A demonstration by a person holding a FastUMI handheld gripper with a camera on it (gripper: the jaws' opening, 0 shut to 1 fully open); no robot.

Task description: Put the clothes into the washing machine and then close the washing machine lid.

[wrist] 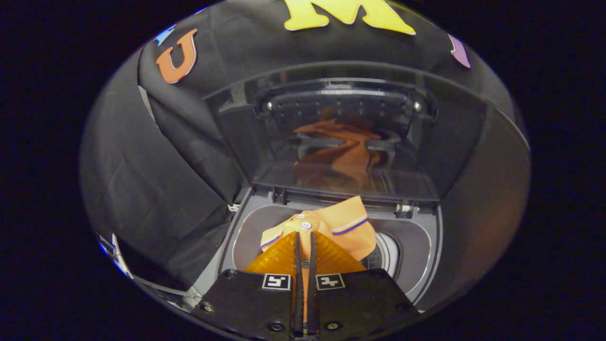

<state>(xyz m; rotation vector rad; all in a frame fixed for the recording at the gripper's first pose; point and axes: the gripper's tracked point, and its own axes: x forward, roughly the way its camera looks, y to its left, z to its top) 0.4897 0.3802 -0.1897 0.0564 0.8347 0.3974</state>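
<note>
Orange cotton, soft and crumpled, is what the gripper (pixel 305 235) carries: a polo shirt (pixel 334 225) with a buttoned placket and a dark stripe edging its collar. The 2 fingers are pressed nearly together with a fold of the shirt pinched between them, and the rest of the cloth bunches just ahead of and beyond the tips.

The shirt hangs over the open top of the washing machine (pixel 246 237), above its smooth grey surround. Just right of the shirt, the round mouth of the drum (pixel 386 255) shows, ribbed and metallic. Beyond it the lid (pixel 345 137) stands raised on its hinges at the far side, a glossy dark translucent panel that throws back an orange reflection of the shirt.

The step in hand looks like lowering the shirt into the drum. Doing it well means shifting the pinch a little right so the bundle sits over the drum mouth, not the grey rim, then going down far enough that loose collar and hem clear the edge before the fingers part. Cloth this limp will drape and snag on the rim if let go high. The lid remains to be closed after that.
</note>
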